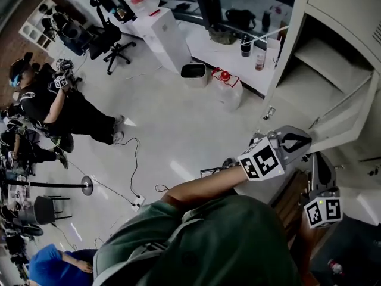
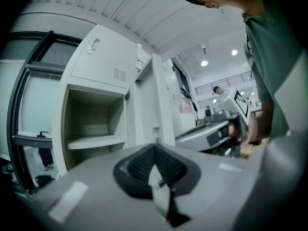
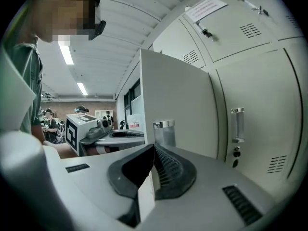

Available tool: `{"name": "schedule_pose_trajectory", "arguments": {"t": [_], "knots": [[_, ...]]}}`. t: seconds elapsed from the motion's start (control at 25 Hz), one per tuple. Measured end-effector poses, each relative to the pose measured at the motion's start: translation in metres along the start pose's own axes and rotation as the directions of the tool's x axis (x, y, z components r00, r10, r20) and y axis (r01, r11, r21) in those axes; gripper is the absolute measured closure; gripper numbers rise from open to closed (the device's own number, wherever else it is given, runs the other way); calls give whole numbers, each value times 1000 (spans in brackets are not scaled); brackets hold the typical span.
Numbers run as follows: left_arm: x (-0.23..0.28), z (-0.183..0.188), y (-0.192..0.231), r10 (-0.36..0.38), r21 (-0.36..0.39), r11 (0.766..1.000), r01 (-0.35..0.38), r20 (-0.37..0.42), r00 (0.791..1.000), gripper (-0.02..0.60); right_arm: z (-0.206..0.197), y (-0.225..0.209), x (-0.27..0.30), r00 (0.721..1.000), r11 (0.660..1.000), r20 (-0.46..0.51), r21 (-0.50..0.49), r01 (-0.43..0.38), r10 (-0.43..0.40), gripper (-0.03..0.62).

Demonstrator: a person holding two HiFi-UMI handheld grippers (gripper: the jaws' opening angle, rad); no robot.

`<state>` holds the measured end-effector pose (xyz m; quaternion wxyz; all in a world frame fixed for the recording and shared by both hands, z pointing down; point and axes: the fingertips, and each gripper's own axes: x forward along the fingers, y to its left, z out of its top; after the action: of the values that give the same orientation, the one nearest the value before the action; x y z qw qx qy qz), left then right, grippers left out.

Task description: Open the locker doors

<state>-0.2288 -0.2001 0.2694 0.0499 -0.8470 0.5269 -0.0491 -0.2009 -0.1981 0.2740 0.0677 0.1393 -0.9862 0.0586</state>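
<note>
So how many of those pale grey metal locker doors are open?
1: the pale grey metal locker door swung out ahead of the right gripper, baring a shelved compartment. Others may sit out of view.

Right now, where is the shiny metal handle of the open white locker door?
In the right gripper view the shiny metal handle sits near the centre, on the open white locker door, just beyond the right gripper.

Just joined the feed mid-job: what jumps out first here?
An open locker compartment with a shelf fills the left of the left gripper view. In the right gripper view, a swung-open door stands just beyond the right hand-held gripper, a closed door to its right.
</note>
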Motion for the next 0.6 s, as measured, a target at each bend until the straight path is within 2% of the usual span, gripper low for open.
{"name": "schedule_pose_trajectory", "arguments": {"t": [0.28, 0.52, 0.6], "knots": [[56, -7, -67, 7, 15, 1000, -6, -62, 998, 594, -11, -41, -71, 999, 999, 20, -11, 41, -40, 588], [88, -23, -122, -109, 27, 993, 112, -113, 988, 594, -23, -59, -103, 993, 993, 16, -13, 116, -116, 588], [97, -26, -130, -126, 15, 992, 128, -118, 985, 594, -24, -67, -107, 992, 992, 18, -11, 127, -127, 588]]}}
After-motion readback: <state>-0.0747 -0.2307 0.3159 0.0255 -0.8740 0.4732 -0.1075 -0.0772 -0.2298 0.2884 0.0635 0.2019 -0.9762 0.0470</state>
